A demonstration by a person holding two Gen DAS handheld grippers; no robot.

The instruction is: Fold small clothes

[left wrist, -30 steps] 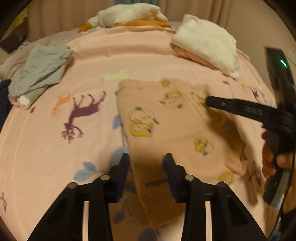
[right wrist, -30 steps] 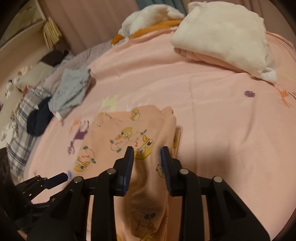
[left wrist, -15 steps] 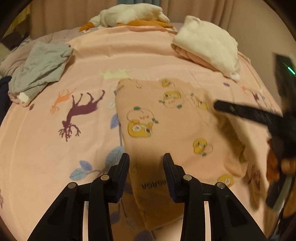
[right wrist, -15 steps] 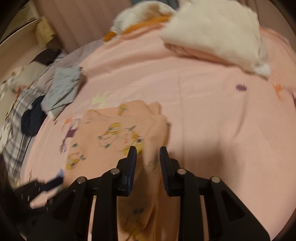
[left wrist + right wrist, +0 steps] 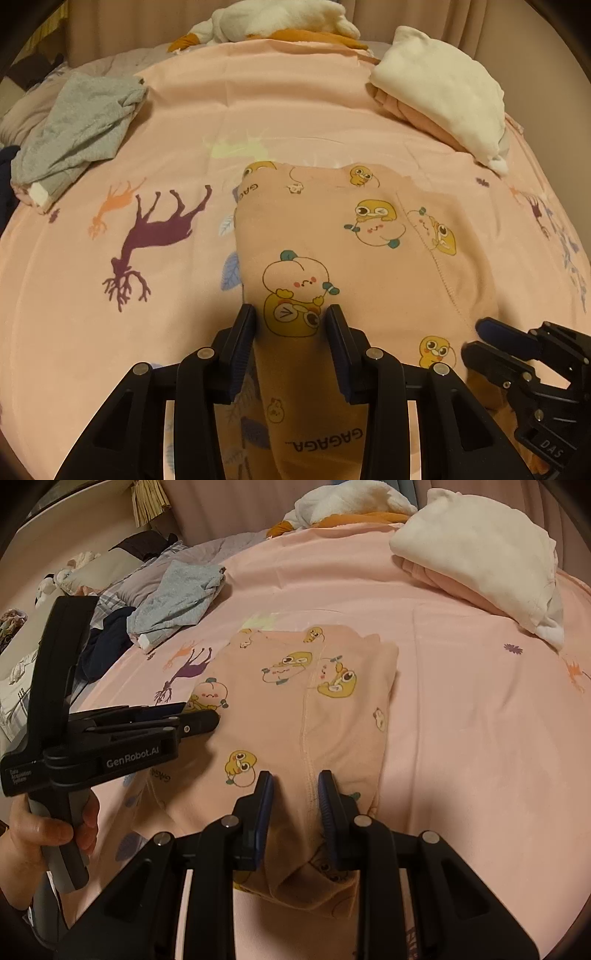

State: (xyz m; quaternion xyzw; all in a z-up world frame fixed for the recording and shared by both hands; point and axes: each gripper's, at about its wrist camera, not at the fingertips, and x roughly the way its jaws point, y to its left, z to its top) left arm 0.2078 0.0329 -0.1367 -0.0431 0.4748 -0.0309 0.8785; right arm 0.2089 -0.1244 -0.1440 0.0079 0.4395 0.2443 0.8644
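Note:
A small peach garment with cartoon prints [image 5: 369,258] lies flat on the pink bedsheet, folded lengthwise; it also shows in the right wrist view [image 5: 306,709]. My left gripper [image 5: 291,321] is open, its fingers either side of the garment's near left part, low over the cloth. My right gripper [image 5: 295,786] is open, jaws a narrow gap apart, over the garment's near right part beside a seam. The left gripper appears side-on in the right wrist view [image 5: 199,718], and the right gripper shows at the lower right of the left wrist view [image 5: 480,336].
A crumpled grey garment [image 5: 77,129] lies at the far left, dark clothes [image 5: 107,642] beside it. A folded white and pink stack [image 5: 443,92] sits at the far right. A white and orange pile [image 5: 280,22] lies at the back.
Both grippers moved forward and lower over the garment. The right gripper swung from reaching across the cloth to beside the left one at the near edge. The garment lies flatter.

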